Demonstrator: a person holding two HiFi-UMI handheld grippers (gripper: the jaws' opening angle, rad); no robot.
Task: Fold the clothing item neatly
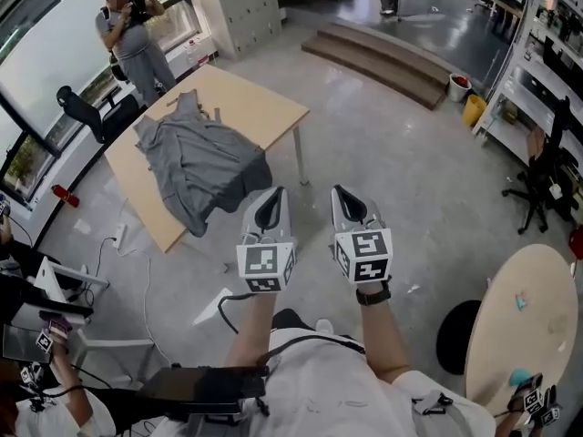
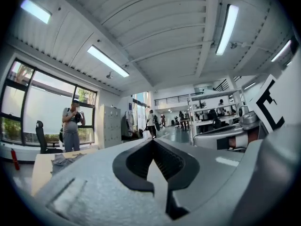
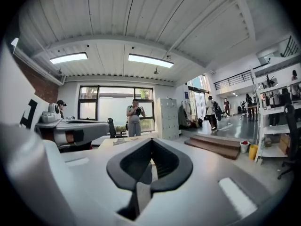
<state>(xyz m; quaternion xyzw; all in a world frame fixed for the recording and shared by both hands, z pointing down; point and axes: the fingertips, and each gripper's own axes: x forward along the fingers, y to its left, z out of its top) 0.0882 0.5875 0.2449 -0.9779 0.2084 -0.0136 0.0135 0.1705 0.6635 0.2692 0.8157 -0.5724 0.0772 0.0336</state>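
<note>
A crumpled grey garment [image 1: 202, 162] lies on a light wooden table [image 1: 255, 103], one corner hanging over the near edge. My left gripper [image 1: 275, 192] is held out in the air short of the table, shut and empty. My right gripper [image 1: 339, 191] is beside it over the bare floor, also shut with nothing in it. In the left gripper view the garment [image 2: 63, 161] shows small at lower left on the table [image 2: 41, 167], and the jaws [image 2: 151, 141] meet at the tip. In the right gripper view the table [image 3: 109, 141] lies ahead past the closed jaws [image 3: 150, 142].
A person [image 1: 135, 36] stands behind the table by the window, next to a black office chair [image 1: 86, 112]. Low steps [image 1: 383, 57] cross the far floor. A round table [image 1: 530, 330] is at lower right, shelving [image 1: 547, 62] along the right wall, and cables [image 1: 146, 289] on the floor at left.
</note>
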